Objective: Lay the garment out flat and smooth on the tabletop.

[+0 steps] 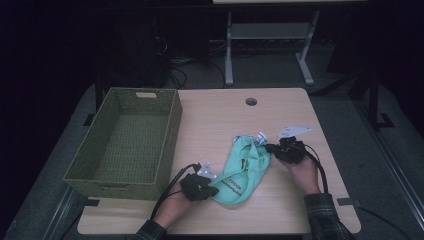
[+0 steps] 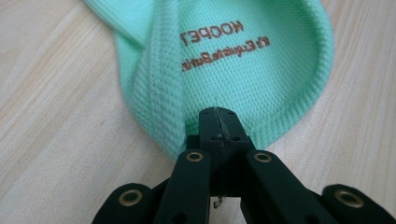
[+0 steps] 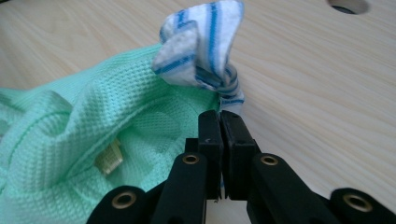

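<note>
- Progress: mint-green mesh bag [image 1: 243,170] lies on the wooden table [image 1: 280,210], right of the woven basket [image 1: 127,142]. The basket holds nothing, so by judgement the work is at an early stage; the bag has yet to be straightened, folded or moved.
- Left gripper [image 1: 200,187]: jaws fully closed, pinching the rounded near hem of the bag. In the left gripper view the hem [image 2: 280,135] sits just at the jaw tips, with the printed lettering [image 2: 224,44] beyond them.
- Right gripper [image 1: 289,149]: jaws closed together at the far right edge of the bag. In the right gripper view the blue-striped white cloth [image 3: 203,44] bunches directly beyond the tips; whether cloth or bag fabric is pinched cannot be told.
- Bag position: stretched diagonally between both grippers, near-left to far-right.
</note>
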### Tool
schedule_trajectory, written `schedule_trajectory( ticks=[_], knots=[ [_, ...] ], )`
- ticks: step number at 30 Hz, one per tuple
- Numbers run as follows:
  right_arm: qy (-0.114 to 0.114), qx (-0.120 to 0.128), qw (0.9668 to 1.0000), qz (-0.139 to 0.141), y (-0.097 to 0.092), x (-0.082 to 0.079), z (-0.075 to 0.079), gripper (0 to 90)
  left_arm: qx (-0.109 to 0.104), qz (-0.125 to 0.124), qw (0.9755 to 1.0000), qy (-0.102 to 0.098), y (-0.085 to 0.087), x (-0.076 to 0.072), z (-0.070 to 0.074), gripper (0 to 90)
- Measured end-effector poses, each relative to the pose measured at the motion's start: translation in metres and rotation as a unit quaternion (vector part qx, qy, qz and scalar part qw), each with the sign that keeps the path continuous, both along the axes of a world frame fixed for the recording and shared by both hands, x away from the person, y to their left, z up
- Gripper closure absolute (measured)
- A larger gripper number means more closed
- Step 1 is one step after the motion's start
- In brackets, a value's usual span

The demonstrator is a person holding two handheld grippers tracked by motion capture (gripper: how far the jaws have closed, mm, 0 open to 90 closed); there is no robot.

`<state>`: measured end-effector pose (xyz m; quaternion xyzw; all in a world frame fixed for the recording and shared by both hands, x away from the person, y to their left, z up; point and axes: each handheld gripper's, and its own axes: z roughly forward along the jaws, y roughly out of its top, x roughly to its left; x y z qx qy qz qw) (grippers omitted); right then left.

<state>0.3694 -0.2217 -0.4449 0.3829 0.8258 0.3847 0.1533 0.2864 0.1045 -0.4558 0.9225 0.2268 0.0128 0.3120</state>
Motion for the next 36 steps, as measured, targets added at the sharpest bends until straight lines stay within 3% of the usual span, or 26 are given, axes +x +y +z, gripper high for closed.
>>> schedule_trajectory(
  ticks=[8,14,19,25,36],
  knots=[
    [0.008,-0.003,0.9998,-0.015,-0.015,-0.005,-0.005,87.2,0.008,-0.004,1.0,-0.003,0.0,0.0,0.001,89.7],
    [0.018,-0.027,0.9993,-0.017,-0.019,-0.007,-0.016,87.4,-0.001,0.004,1.0,-0.001,-0.001,-0.001,0.0,89.8],
    [0.021,-0.017,0.9994,-0.023,-0.021,-0.007,-0.017,84.7,0.004,0.001,1.0,-0.005,-0.001,-0.001,0.001,89.7],
    [0.007,0.003,0.9998,-0.02,-0.02,-0.012,-0.009,72.6,0.003,0.002,1.0,-0.004,0.0,-0.001,0.0,89.7],
    [-0.01,0.019,0.9996,-0.017,-0.024,-0.022,0.013,69.1,0.001,0.003,1.0,-0.003,0.0,-0.001,0.0,89.7]
  ],
)
